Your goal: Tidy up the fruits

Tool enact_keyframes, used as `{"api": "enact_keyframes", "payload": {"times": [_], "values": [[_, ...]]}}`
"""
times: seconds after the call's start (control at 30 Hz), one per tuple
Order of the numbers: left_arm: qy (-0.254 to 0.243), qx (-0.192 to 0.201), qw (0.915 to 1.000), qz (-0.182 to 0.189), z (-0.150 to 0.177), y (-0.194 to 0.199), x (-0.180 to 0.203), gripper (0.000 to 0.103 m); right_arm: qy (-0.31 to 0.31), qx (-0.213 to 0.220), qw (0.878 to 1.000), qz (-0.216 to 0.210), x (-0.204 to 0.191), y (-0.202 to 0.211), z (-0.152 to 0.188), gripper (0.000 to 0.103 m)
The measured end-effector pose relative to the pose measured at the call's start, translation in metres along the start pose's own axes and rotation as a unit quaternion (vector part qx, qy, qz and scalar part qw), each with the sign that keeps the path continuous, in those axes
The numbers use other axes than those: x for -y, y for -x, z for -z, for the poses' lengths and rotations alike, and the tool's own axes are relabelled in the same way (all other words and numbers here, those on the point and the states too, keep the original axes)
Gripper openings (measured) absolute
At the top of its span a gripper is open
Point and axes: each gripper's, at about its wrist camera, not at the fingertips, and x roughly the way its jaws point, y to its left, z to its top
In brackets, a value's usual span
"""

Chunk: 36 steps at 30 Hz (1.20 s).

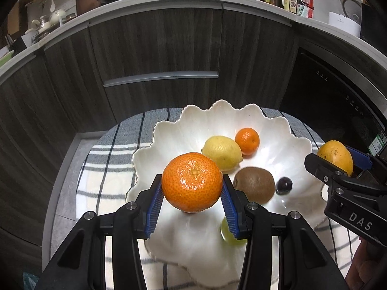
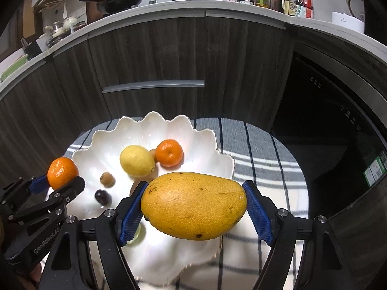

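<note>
The left hand-held gripper (image 1: 192,194) is closed on a mandarin (image 1: 192,184), its ribbed blue pads pressing the fruit's two sides at about its widest girth, and holds it in the air above the near part of the bowl (image 1: 169,130). The right hand-held gripper (image 2: 193,207) clamps a mango (image 2: 193,205) end to end, the jaws spread wide to take its length, and carries it over the bowl's near right rim.

The mandarin looks light, with loose, soft peel that should give under pressure; a grip across the middle as now seems sound, and only gentle force is likely needed. The mango is probably the heaviest piece here, smooth-skinned and likely to bruise. Held by its tapered ends it may pivot or slip, so a grip across its thicker belly would probably be steadier.

The bowl is white with a scalloped edge, looks like ceramic and so breakable, and sits on a grey-and-white checked cloth (image 2: 254,145) over the table. Inside it lie a lemon (image 1: 222,152) touching a small mandarin (image 1: 247,141) behind it, a kiwi (image 1: 254,184), and a dark grape (image 1: 284,185) just beside the kiwi. In the right view a small brown fruit (image 2: 107,179) appears near the grape; a pale green fruit (image 1: 229,235) sits low behind the left gripper's finger, too hidden to name.
</note>
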Motion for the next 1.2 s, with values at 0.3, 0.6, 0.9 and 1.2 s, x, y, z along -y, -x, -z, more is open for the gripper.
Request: {"api": "enact_keyframes", "payload": {"times": [0.3,0.6,0.9,1.2], "values": [[-0.002,-0.024,0.9997,0.006,-0.01,-0.029,-0.001,0.046,0.003,-0.018,1.0,-0.003,0.001,-0.039,-0.018,0.078],[-0.007,-0.042,0.9991,0.004,-0.006,-0.038,0.005,0.057,0.011,-0.035,0.999,-0.014,0.004,-0.055,-0.021,0.079],[-0.015,-0.017,0.9997,-0.012,-0.008,-0.014,0.008,0.084,0.009,-0.006,1.0,0.005,0.009,-0.035,-0.025,0.086],[-0.012,0.01,0.9998,-0.007,-0.007,0.036,0.012,0.091,0.005,0.018,1.0,0.013,0.011,0.013,-0.019,0.086]]}}
